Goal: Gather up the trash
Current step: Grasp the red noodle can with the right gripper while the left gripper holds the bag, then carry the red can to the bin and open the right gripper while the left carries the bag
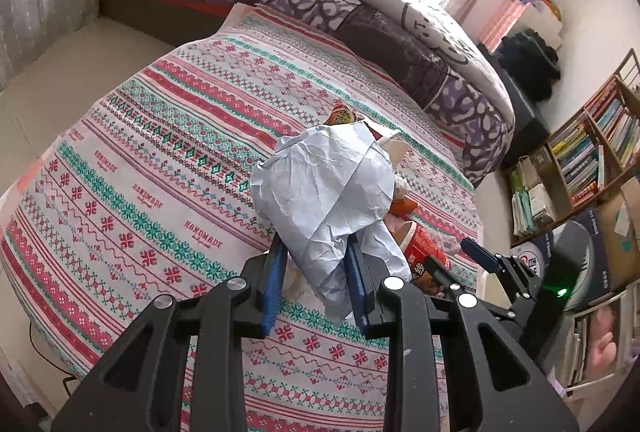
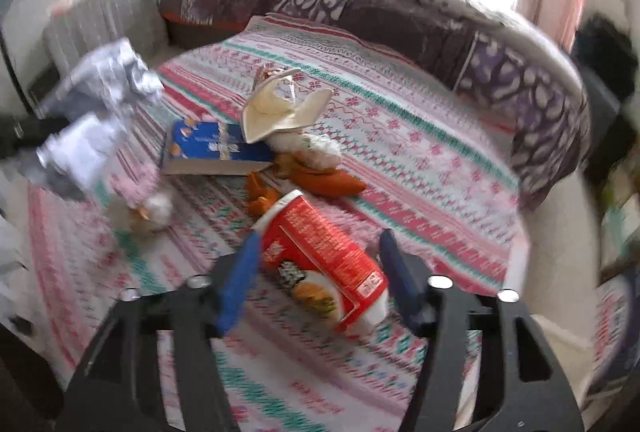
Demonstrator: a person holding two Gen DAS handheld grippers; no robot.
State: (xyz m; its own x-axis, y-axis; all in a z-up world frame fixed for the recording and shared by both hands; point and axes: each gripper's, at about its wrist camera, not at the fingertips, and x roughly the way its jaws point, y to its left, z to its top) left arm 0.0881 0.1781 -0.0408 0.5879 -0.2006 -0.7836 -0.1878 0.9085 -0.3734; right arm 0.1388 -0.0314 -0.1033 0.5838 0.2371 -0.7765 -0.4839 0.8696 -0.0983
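Between the blue pads of our left gripper point(image 1: 316, 272) sits a crumpled sheet of white paper point(image 1: 324, 192), pinched at its lower end and lifted clear of the patterned cloth point(image 1: 132, 168) spread over the bed. Our right gripper point(image 2: 320, 280) is spread wide, with nothing yet clamped, and it straddles a red noodle cup point(image 2: 324, 260) lying on its side on that cloth. From the right wrist view the cup's long axis runs slantwise, its open rim pointing up and to the left, away from us, and its base nearest the right finger, so the fingers stand either side of the cup body, not lined up with its ends. That view is blurred, so we cannot tell whether either pad touches the cup. We judge the right arm is the one to take it, since the left is already full. Beyond the cup lie orange peel point(image 2: 320, 180), a blue box point(image 2: 216, 148) lying flat and a torn cream carton point(image 2: 280, 108), all close together mid-cloth. A purple quilt point(image 2: 400, 16) lies heaped farther back, and no bin shows in either view.
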